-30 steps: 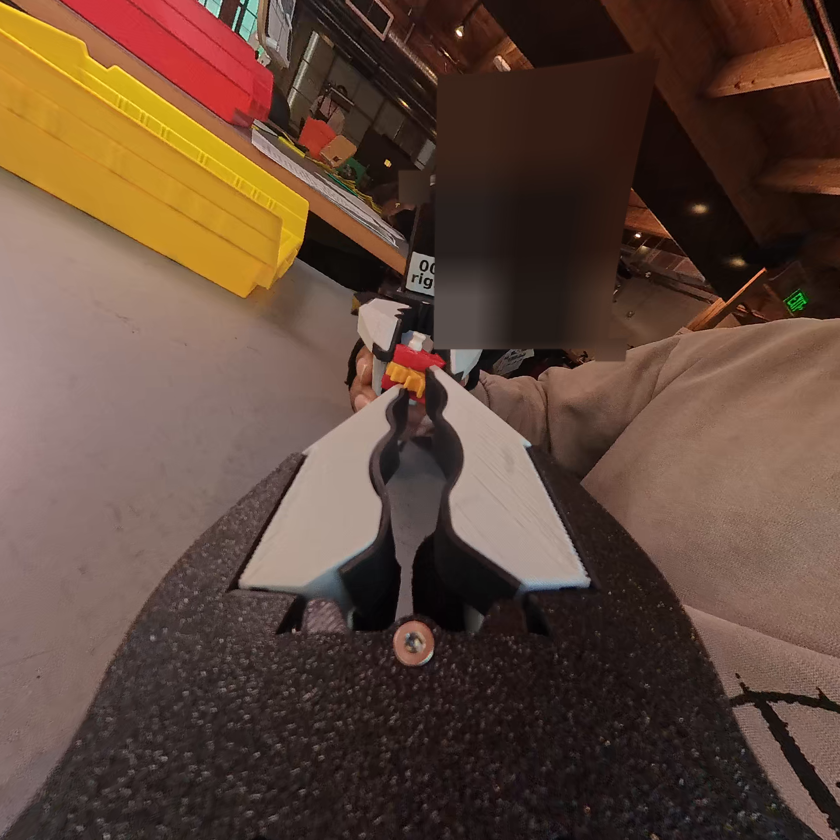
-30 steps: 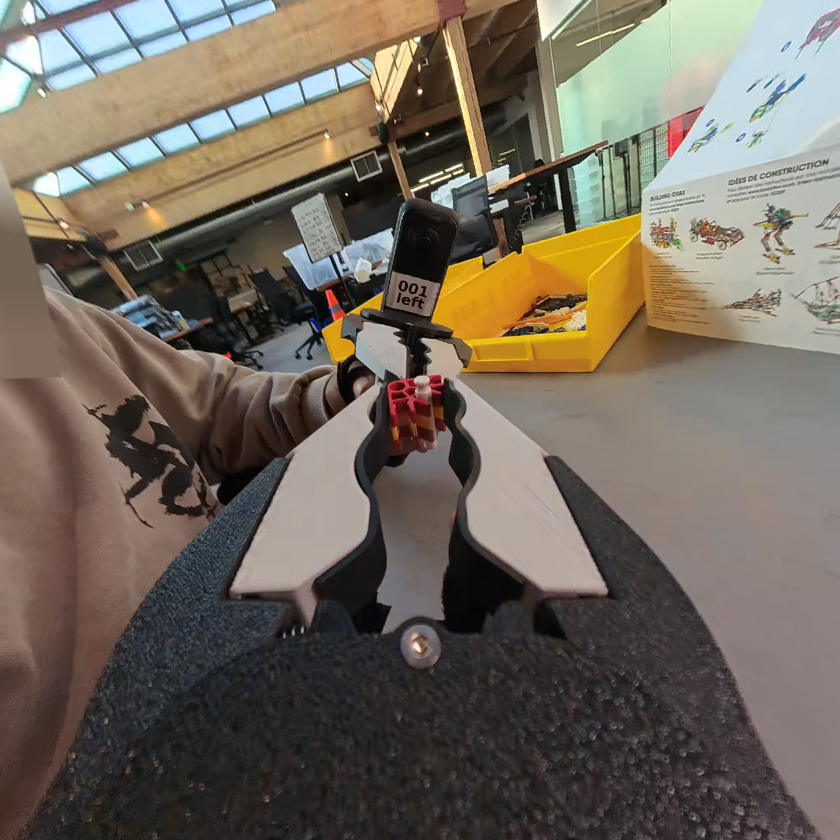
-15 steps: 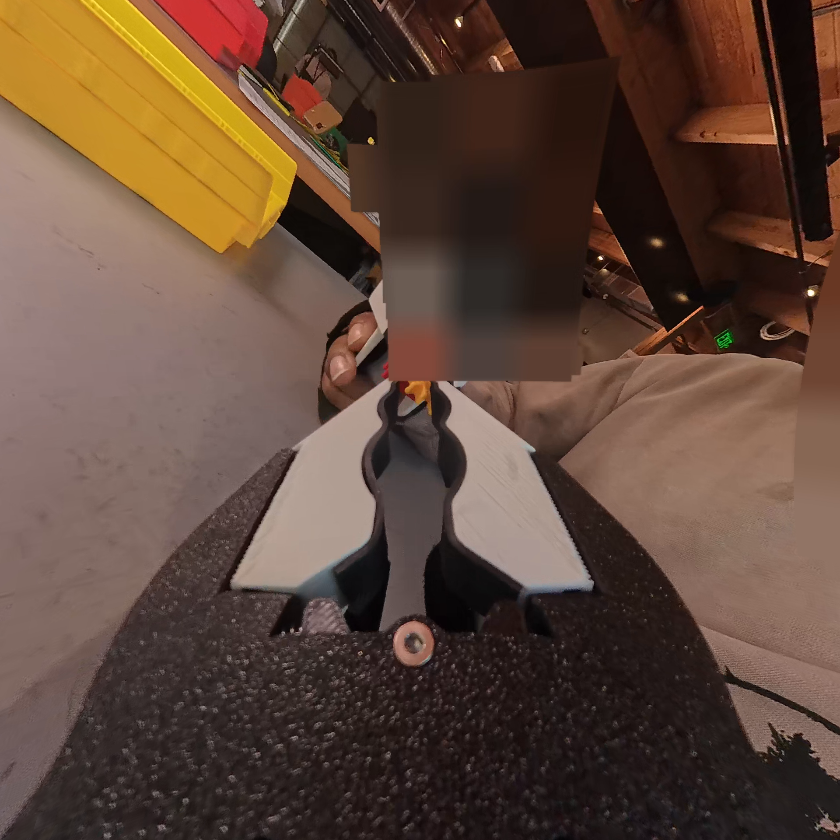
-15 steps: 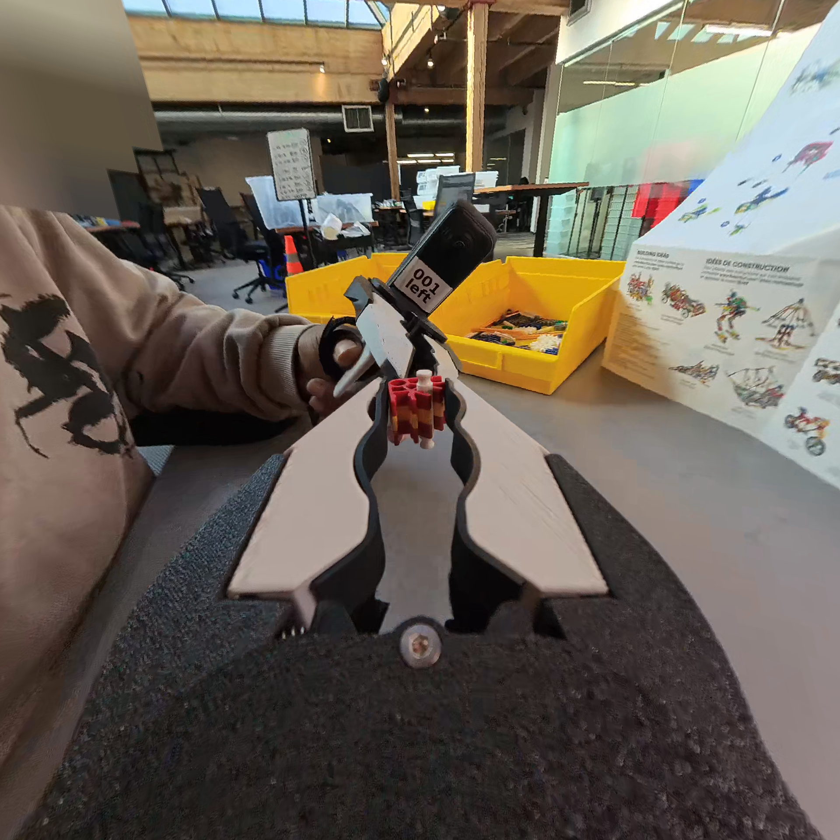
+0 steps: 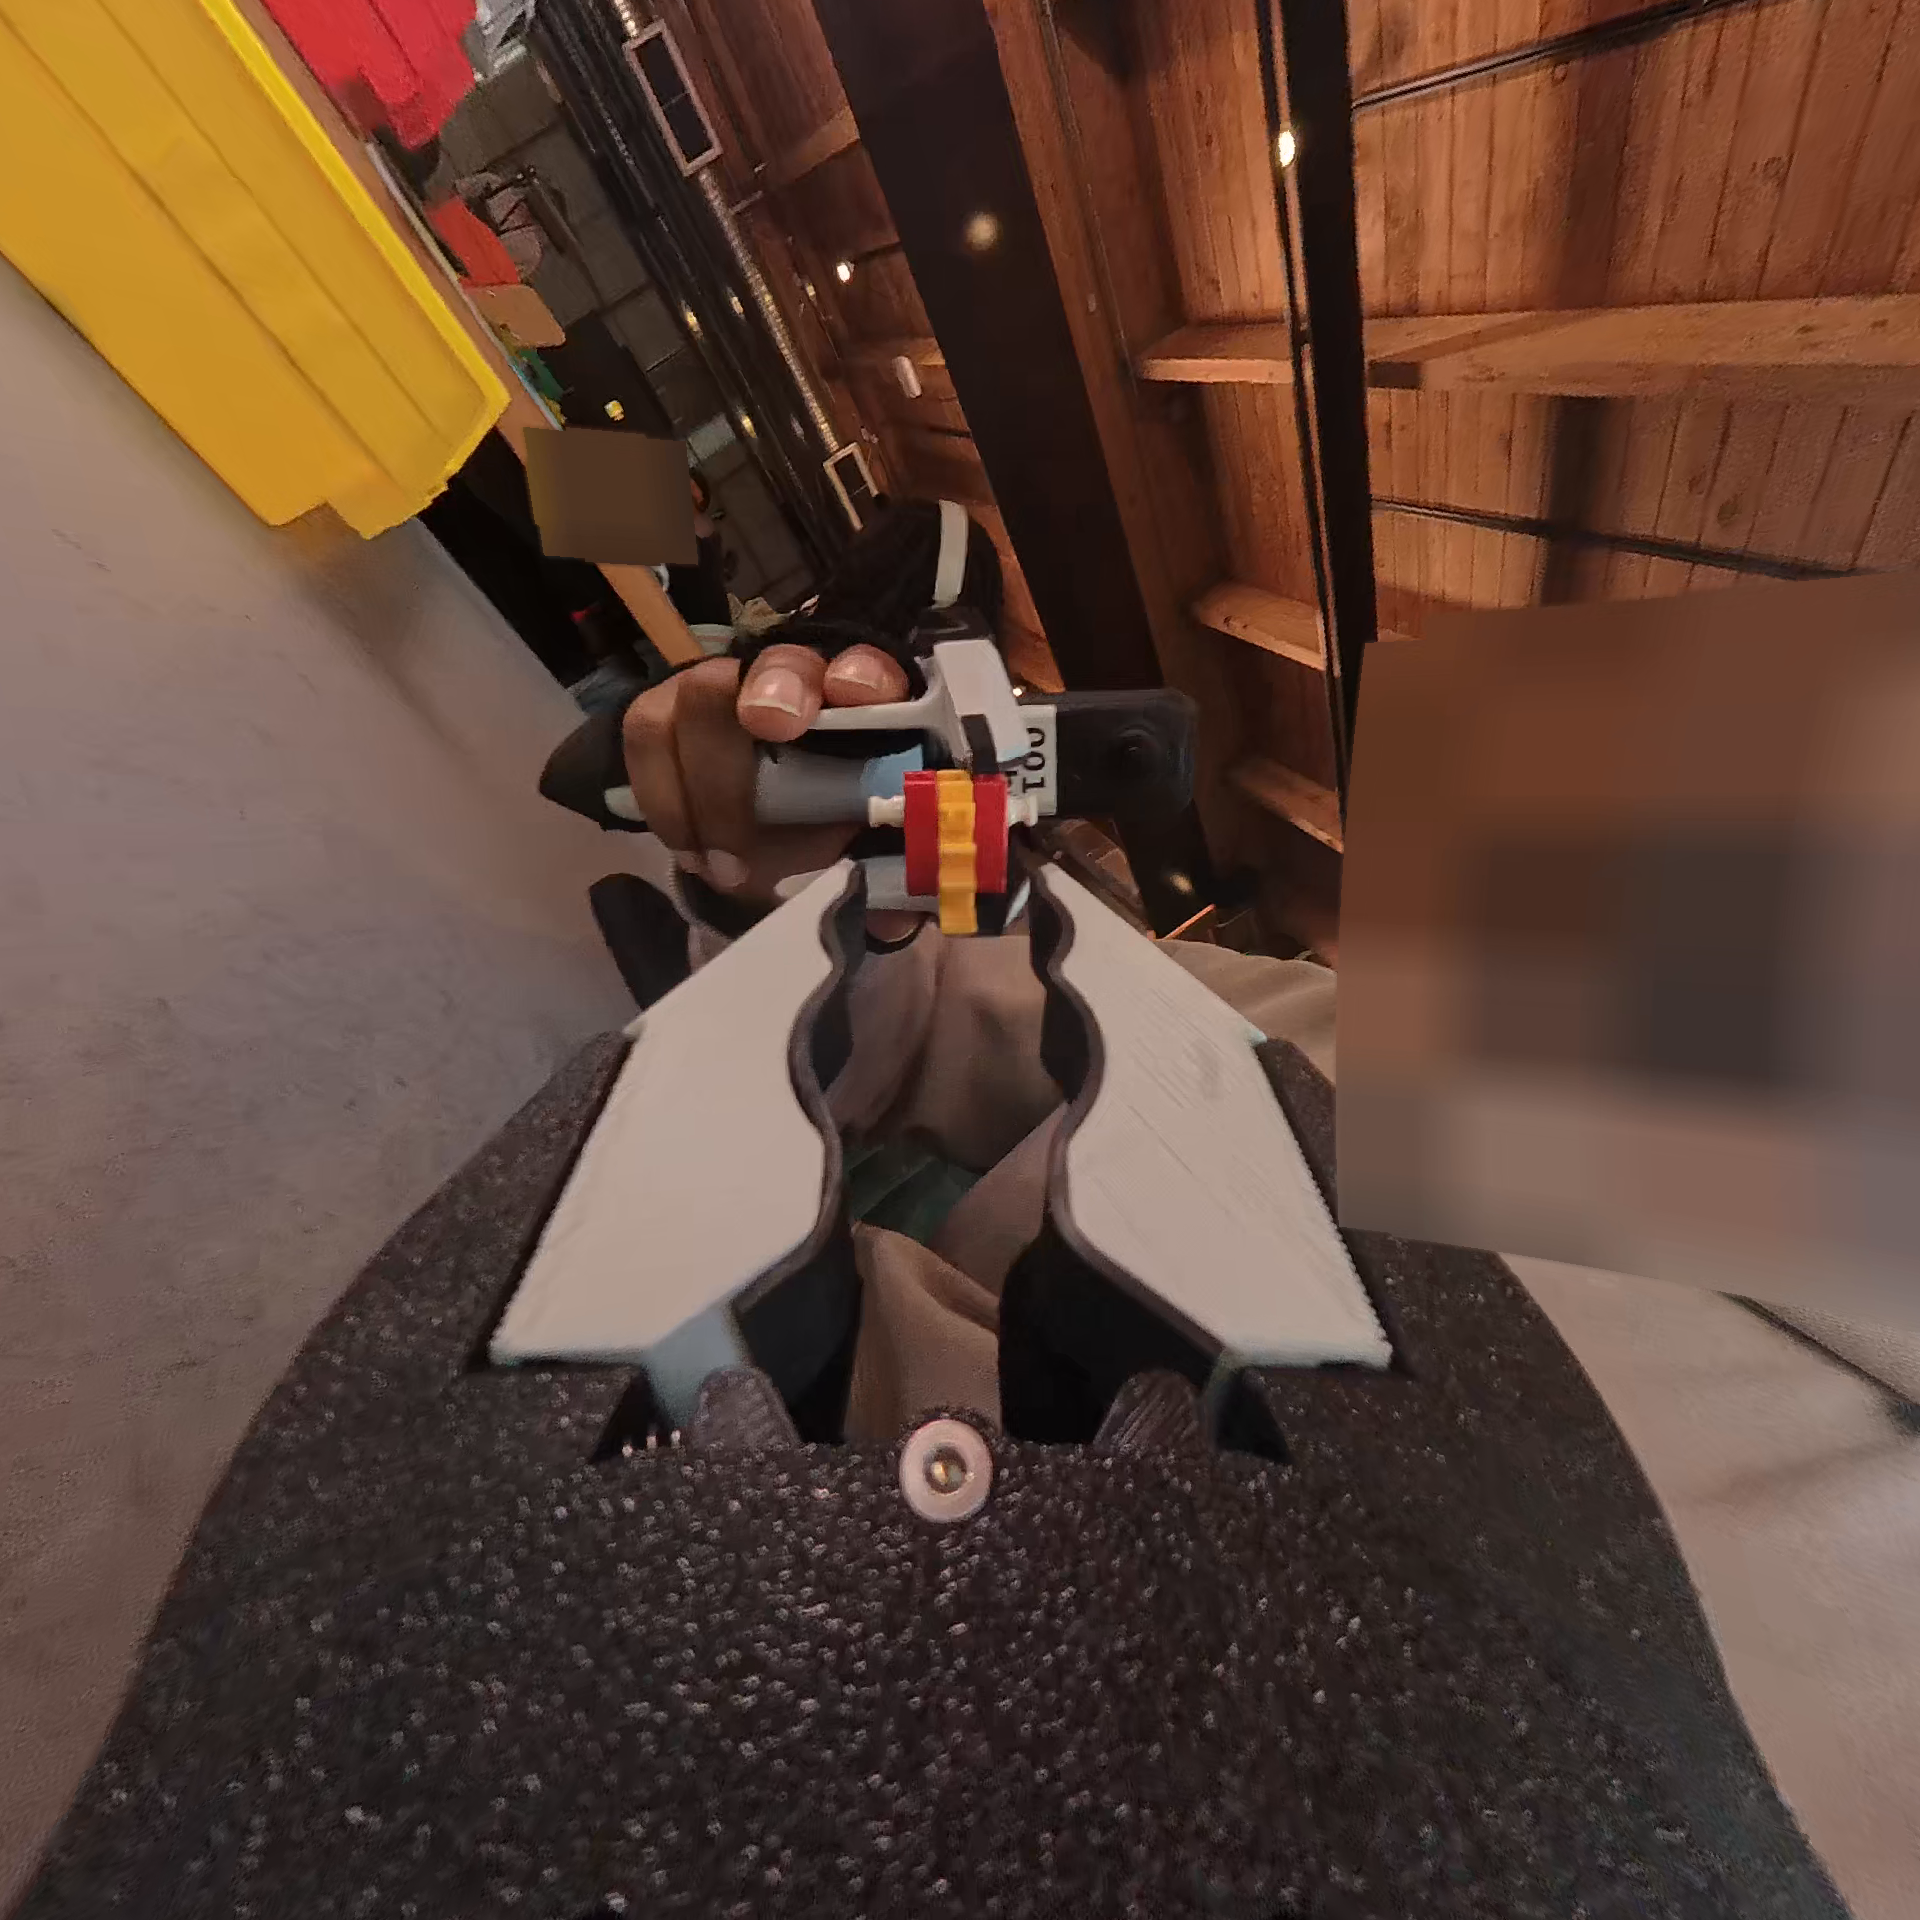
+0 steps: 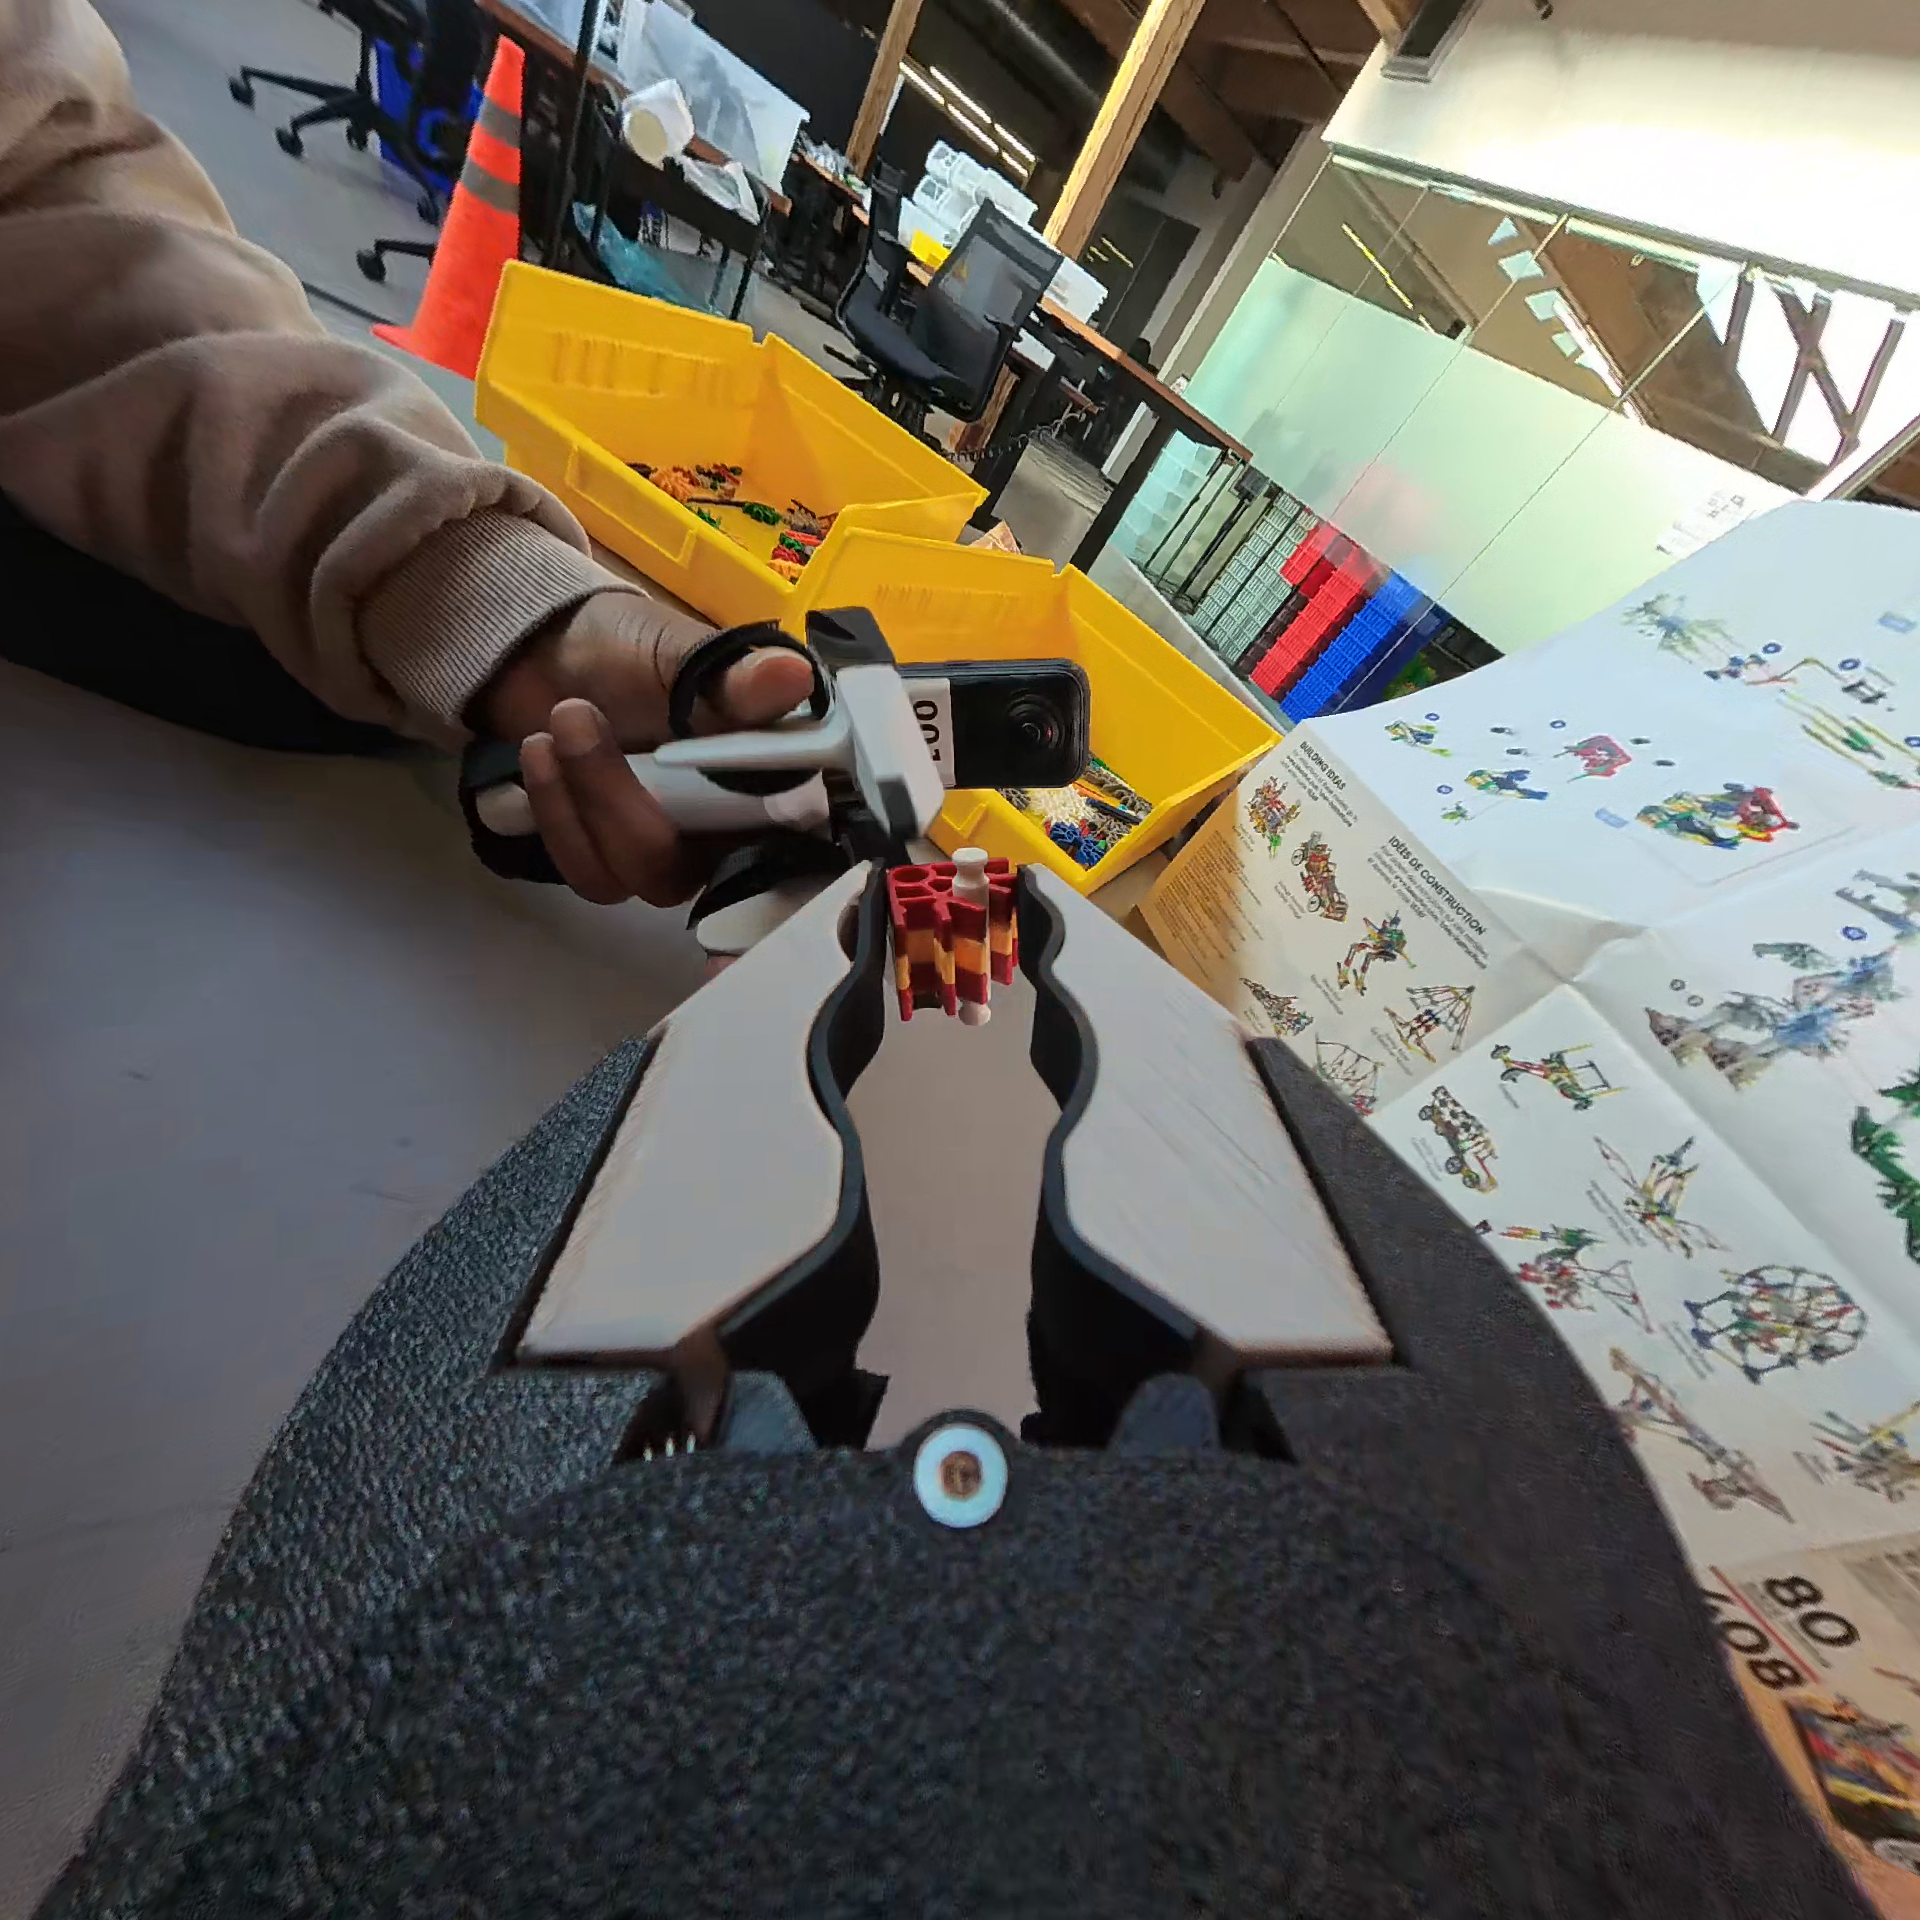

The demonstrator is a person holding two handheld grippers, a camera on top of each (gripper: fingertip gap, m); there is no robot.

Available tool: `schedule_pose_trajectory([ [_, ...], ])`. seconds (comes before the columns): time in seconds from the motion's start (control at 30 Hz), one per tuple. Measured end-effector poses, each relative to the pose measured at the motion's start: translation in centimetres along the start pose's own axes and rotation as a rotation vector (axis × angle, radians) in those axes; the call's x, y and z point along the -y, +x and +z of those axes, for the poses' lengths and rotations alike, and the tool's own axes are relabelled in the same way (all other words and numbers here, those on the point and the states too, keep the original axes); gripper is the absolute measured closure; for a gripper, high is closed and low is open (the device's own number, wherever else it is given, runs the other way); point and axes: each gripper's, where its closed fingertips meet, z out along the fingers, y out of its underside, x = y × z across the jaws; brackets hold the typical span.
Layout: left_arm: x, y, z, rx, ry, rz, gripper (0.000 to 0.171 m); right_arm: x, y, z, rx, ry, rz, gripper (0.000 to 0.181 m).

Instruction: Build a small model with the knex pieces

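The grey table carried two yellow bins of small building pieces and a big printed sheet of model drawings on the right. A person's hand in a tan sleeve held the left tool, whose fingers stood spread and empty, their tips just short of the piece. The right tool was clenched on a small stack of red and yellow connectors with a white rod through it, lifted clear of the table, between the two tools. In the left wrist view the rod lay crosswise, both ends showing. A good grip for the left tool would likely take a rod end or the stack squarely, while the right kept its clamp firm and level so nothing twisted loose.
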Motion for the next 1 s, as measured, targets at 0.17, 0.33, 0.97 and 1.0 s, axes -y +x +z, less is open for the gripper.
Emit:
schedule_pose_trajectory([
  [0.17,-0.4,-0.3,0.3,0.007,-0.009,0.012,0.135,0.1,-0.1,0.9,-0.005,0.018,-0.098,0.159],
  [0.33,-0.6,-0.7,0.8,0.005,-0.010,0.033,0.151,-0.7,-0.5,0.8,-0.063,-0.010,-0.197,0.159],
  [0.97,-0.2,-1.8,1.2,0.195,-0.034,0.222,0.153,-1.4,0.4,-0.8,-0.112,-0.008,-0.250,0.159],
  [1.0,0.0,-1.8,1.1,0.221,-0.032,0.250,0.153,-1.4,0.5,-0.7,-0.114,-0.005,-0.235,0.159],
])
